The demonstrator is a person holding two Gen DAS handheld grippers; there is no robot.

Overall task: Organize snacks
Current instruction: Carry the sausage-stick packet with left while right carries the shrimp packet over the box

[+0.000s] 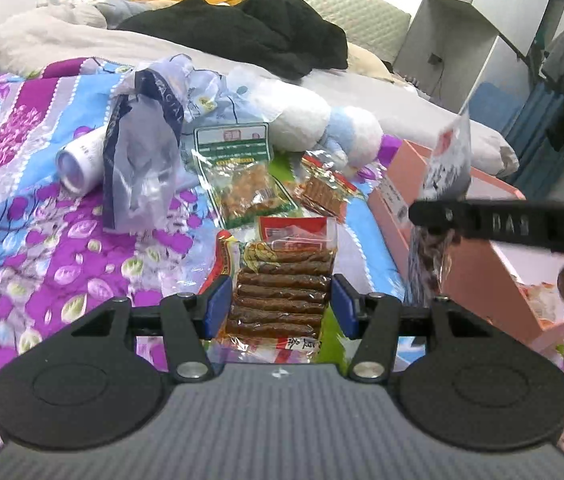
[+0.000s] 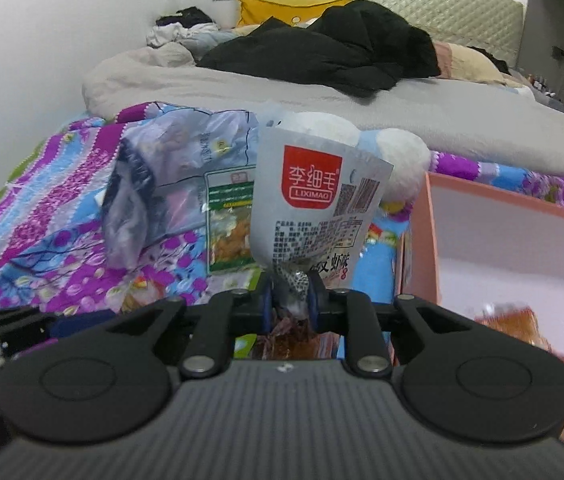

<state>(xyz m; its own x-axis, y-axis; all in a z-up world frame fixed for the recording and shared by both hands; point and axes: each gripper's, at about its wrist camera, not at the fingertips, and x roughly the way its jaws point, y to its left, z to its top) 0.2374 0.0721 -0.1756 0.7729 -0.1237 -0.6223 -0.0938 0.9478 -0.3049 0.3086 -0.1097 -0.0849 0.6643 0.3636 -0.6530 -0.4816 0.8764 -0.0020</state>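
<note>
Your left gripper (image 1: 280, 306) is spread wide, its blue pads either side of the packet of brown sticks (image 1: 280, 296) lying on the bed (image 1: 42, 200), touching neither. Your right gripper (image 2: 291, 302) pinches the white shrimp snack packet (image 2: 314, 208) upright, just beside the pink box (image 2: 502, 240).

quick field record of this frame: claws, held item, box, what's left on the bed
left claw: open, straddling a packet of brown snack sticks on the floral quilt
right claw: shut on a silver LIXIMAO snack pouch, held upright
pink box: open, beside the right claw, an orange snack already inside
still on bed: green-label snack bag, red-trim cracker packet
</note>
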